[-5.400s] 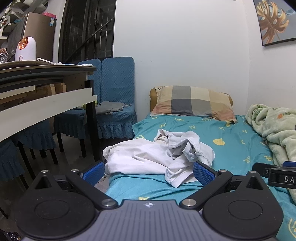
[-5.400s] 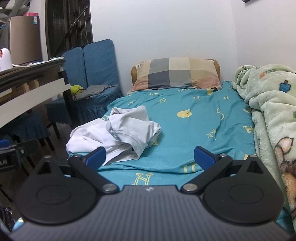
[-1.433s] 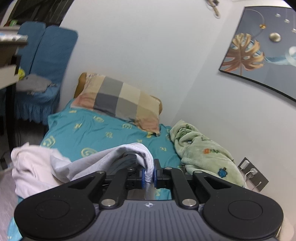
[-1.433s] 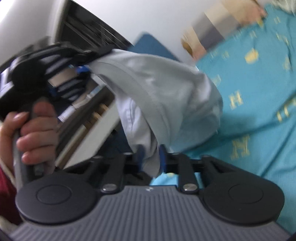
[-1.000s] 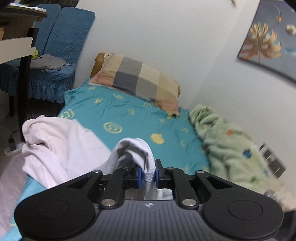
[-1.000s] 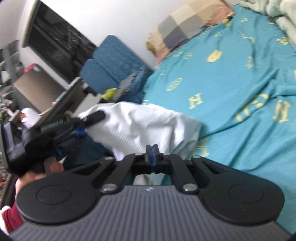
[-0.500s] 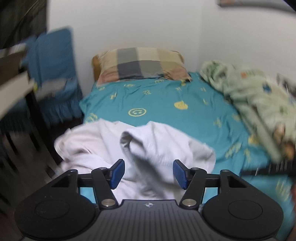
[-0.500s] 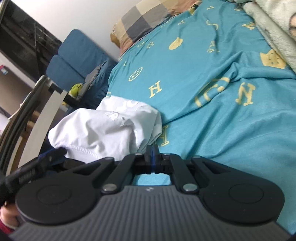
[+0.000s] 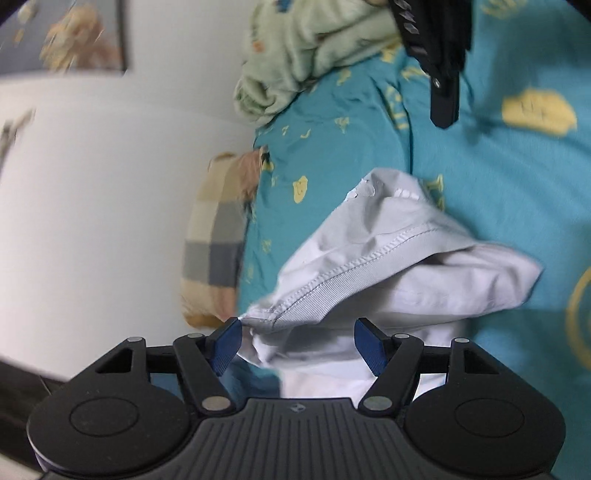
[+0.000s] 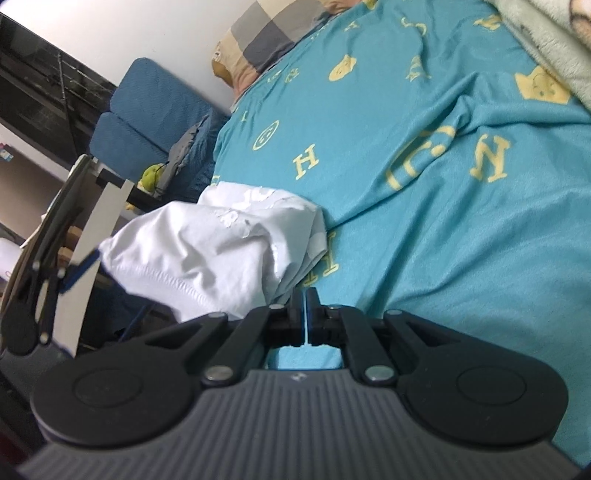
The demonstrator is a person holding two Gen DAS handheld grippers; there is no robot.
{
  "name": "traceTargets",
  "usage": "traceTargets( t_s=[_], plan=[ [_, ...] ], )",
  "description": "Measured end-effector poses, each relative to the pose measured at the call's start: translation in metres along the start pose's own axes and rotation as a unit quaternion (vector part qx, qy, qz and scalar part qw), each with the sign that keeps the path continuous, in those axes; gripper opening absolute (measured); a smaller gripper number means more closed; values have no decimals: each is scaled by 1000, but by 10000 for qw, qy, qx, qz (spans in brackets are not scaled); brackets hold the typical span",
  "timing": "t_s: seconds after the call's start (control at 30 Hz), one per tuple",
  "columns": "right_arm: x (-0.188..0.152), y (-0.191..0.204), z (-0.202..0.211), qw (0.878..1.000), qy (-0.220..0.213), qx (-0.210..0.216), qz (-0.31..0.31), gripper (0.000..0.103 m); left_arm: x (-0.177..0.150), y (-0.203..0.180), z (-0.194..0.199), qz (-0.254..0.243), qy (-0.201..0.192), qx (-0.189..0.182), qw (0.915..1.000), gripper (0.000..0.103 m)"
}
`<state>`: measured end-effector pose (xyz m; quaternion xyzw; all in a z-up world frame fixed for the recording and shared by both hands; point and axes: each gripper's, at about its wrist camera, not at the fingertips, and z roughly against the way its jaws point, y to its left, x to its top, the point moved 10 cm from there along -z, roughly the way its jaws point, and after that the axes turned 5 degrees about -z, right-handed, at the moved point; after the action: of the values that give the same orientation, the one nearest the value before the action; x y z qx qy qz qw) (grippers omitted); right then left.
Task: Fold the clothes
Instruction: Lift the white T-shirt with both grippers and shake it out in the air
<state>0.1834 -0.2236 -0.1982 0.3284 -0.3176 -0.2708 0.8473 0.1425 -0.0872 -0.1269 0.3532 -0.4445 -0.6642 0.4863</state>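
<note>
A crumpled white garment [image 9: 399, 269] lies on the teal bed sheet [image 9: 517, 177]. Its stitched ribbed hem runs toward my left gripper [image 9: 297, 345], which is open, with the cloth lying between the blue pads and not clamped. The view is rolled sideways. In the right wrist view the same garment [image 10: 207, 254] lies at the bed's left edge. My right gripper [image 10: 306, 317] is shut with nothing visibly between its jaws, just to the right of the cloth. The left gripper [image 10: 59, 280] shows at the garment's left end. The right gripper [image 9: 439, 62] shows at the top of the left wrist view.
A checked pillow [image 10: 269, 33] lies at the head of the bed. A green fleece blanket [image 9: 310, 48] is bunched along the wall side. Blue covered chairs [image 10: 147, 125] and a wooden table [image 10: 74, 221] stand beside the bed's left edge.
My left gripper opened and let go of the garment about half a second ago, and has since rolled sideways close over it. My right gripper stays shut and has barely moved.
</note>
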Motion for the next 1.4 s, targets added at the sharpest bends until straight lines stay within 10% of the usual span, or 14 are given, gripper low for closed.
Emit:
traceTargets(
  t_s=[0.3,0.4,0.43,0.6,0.8,0.87,1.03,1.4],
  plan=[
    [-22,26,-15,9955,562,757,-61,7,19,2,-34,-1083,-428,-97,9931,58],
    [-28,31,-20,9942,703,811,58,8,22,-8,-51,-1438,-441,-290,9882,34],
    [-29,32,-20,9940,731,814,80,8,23,-7,-54,-1313,-420,-445,9895,17],
    [-35,37,-23,9929,815,853,138,8,32,34,-45,653,-449,-877,9930,6],
    [-37,54,-21,9888,836,1216,215,8,24,98,-26,2859,-641,-880,9520,5],
    [-38,63,-18,9860,842,1420,246,10,24,113,-24,3177,-673,-877,9417,5],
    [-33,85,7,9805,401,1883,405,73,24,137,-29,3522,-678,-845,9296,5],
    [-69,128,2,9600,-494,1233,2466,73,-11,149,-38,4662,-538,-790,8795,5]
  ],
)
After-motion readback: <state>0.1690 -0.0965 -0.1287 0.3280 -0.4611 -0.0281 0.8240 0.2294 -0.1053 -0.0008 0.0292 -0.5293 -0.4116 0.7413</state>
